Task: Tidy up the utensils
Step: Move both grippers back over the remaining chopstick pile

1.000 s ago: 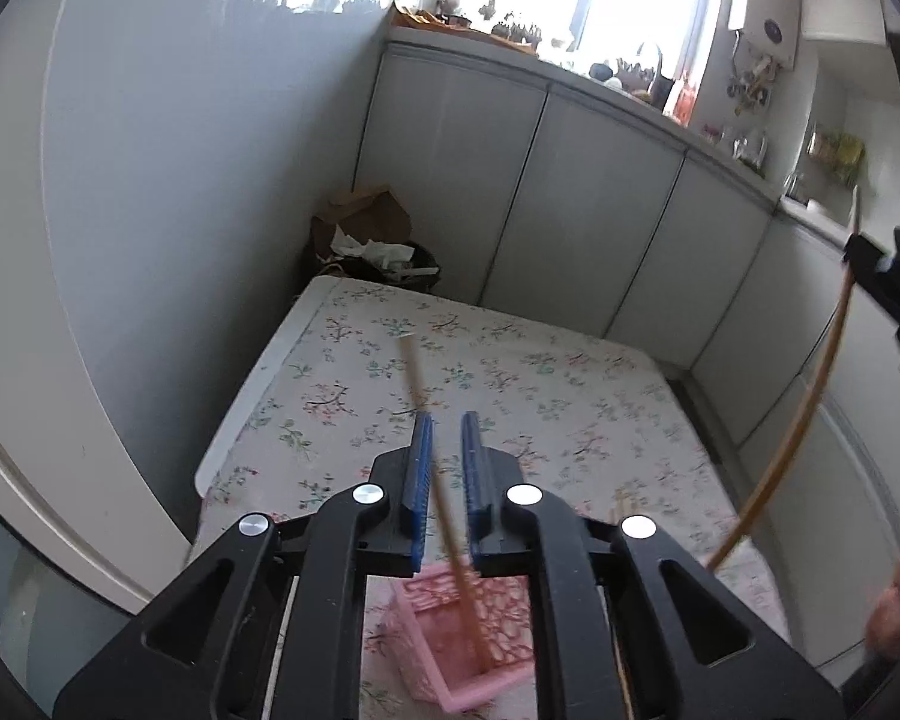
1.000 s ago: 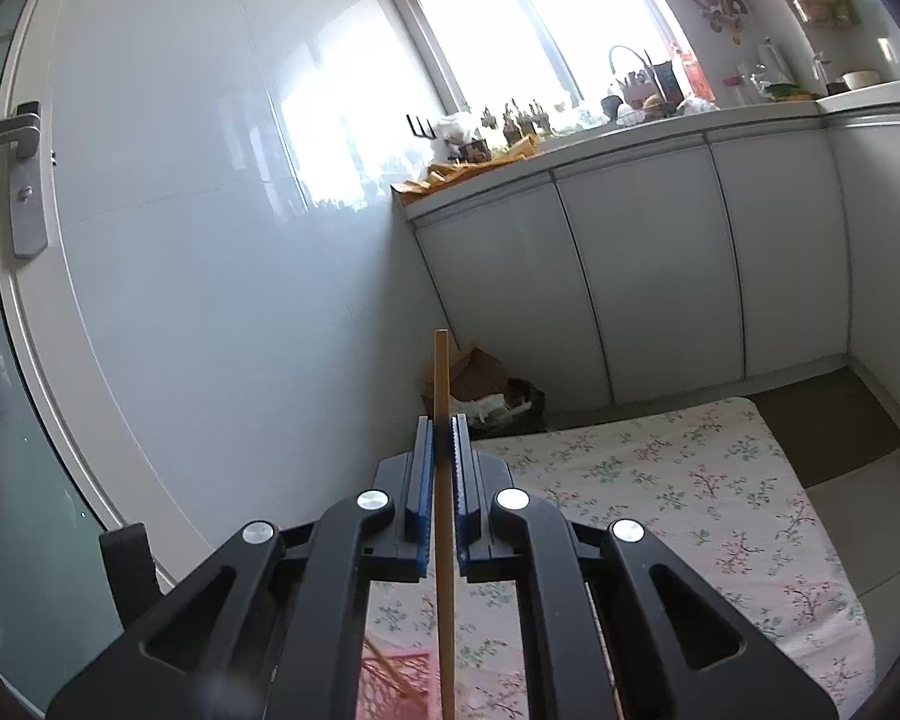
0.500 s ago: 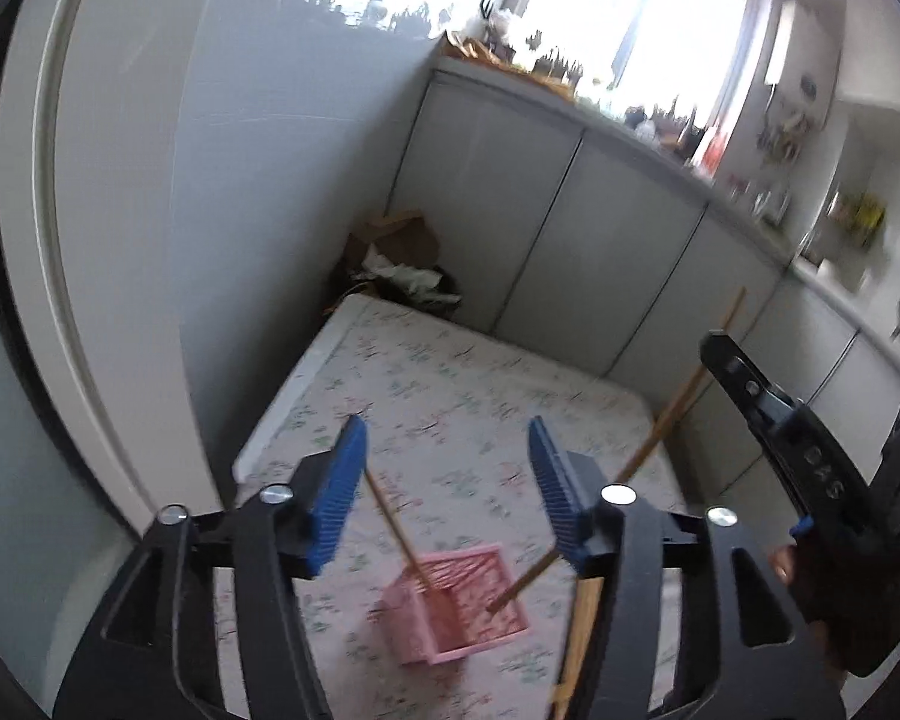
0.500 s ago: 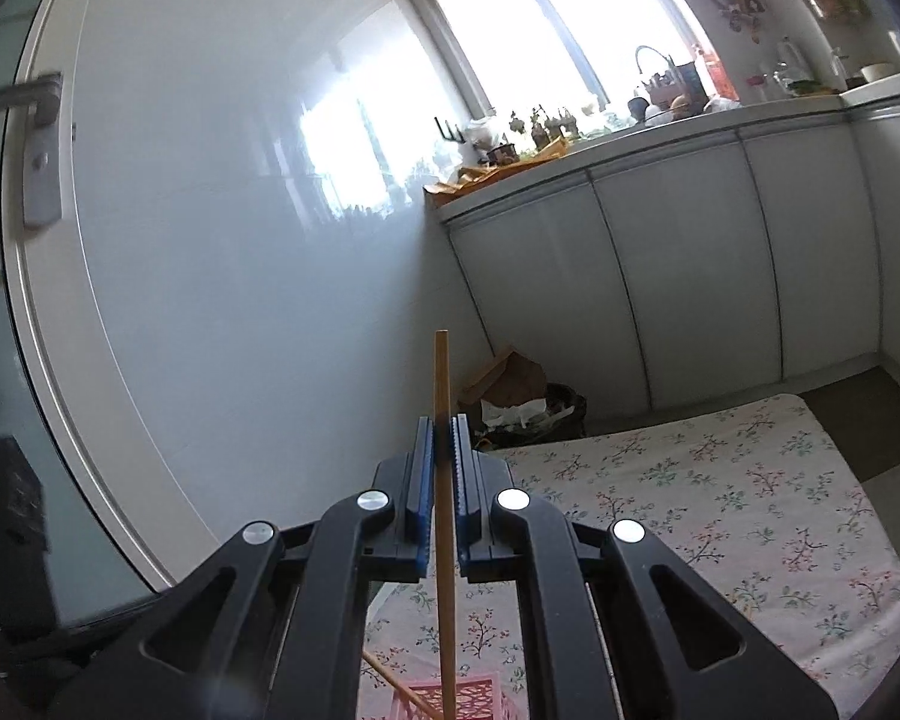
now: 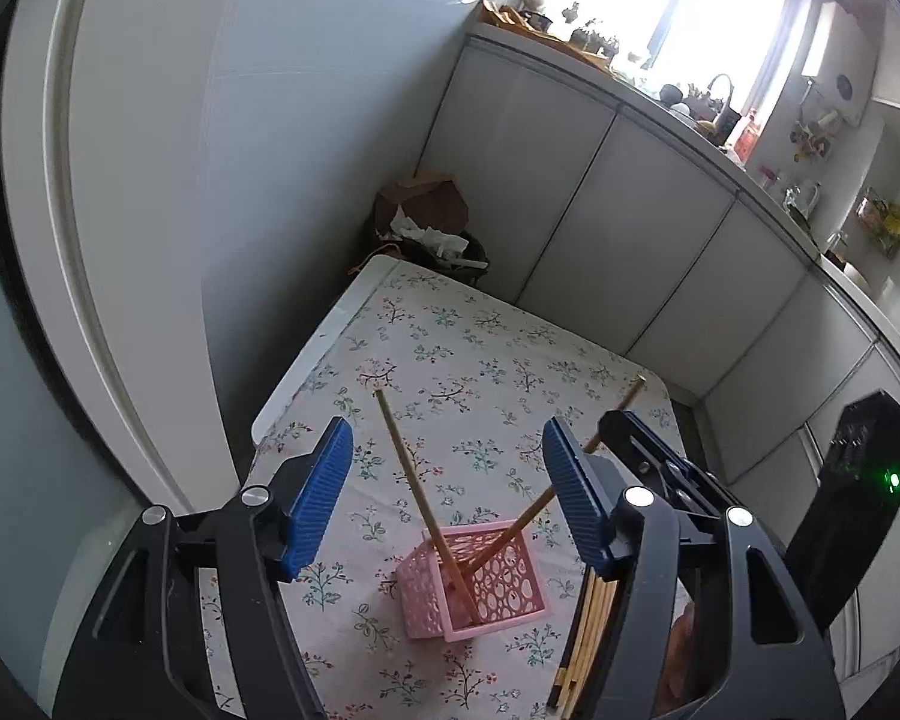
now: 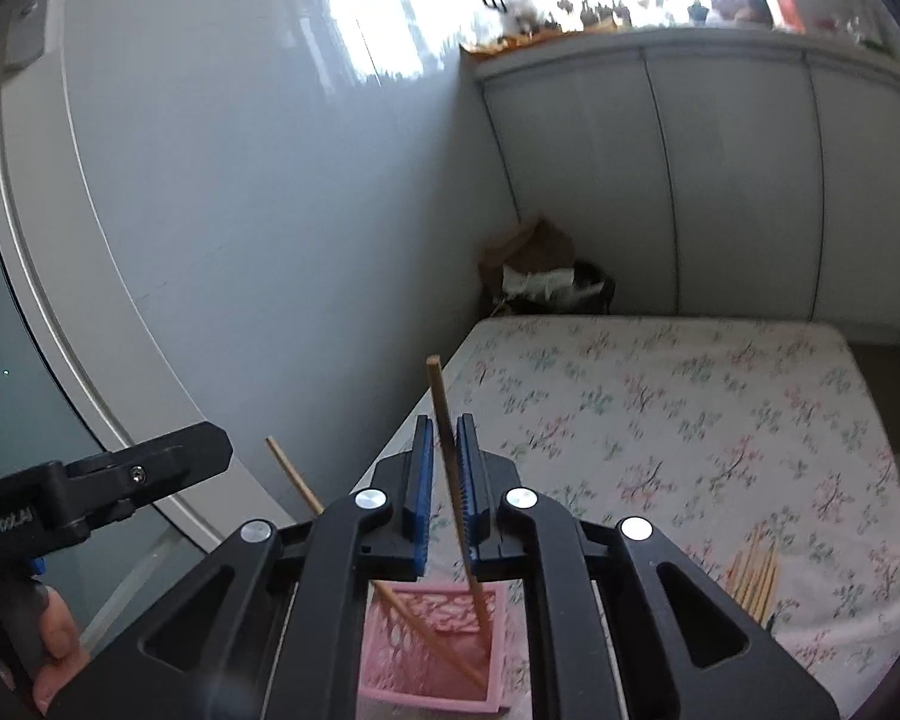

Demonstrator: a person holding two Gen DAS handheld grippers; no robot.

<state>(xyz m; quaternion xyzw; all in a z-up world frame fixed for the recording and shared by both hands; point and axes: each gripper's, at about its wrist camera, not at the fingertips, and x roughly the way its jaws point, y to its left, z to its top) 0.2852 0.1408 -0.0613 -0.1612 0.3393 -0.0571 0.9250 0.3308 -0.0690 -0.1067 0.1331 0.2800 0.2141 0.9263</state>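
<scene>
A pink perforated basket [image 5: 477, 585] stands on the floral tablecloth; it also shows in the right wrist view [image 6: 432, 648]. One wooden chopstick [image 5: 417, 489] leans in it, free of my left gripper [image 5: 444, 492], which is open wide above the basket. A second chopstick [image 6: 453, 480] has its lower end inside the basket and passes between the blue pads of my right gripper [image 6: 445, 468]; the pads stand slightly parted around it, so the grip is unclear. Several loose chopsticks [image 5: 582, 636] lie on the cloth right of the basket, also seen in the right wrist view [image 6: 753, 576].
The table [image 5: 510, 372] sits in a corner against a white wall [image 5: 270, 180] and white cabinets [image 5: 600, 210]. A bin with paper and cardboard [image 5: 432, 228] stands behind its far edge. A glass door frame [image 6: 48, 330] is at the left.
My left gripper opened and released its chopstick, which now leans in the basket. My right gripper lowered its chopstick into the basket and its pads have parted slightly.
</scene>
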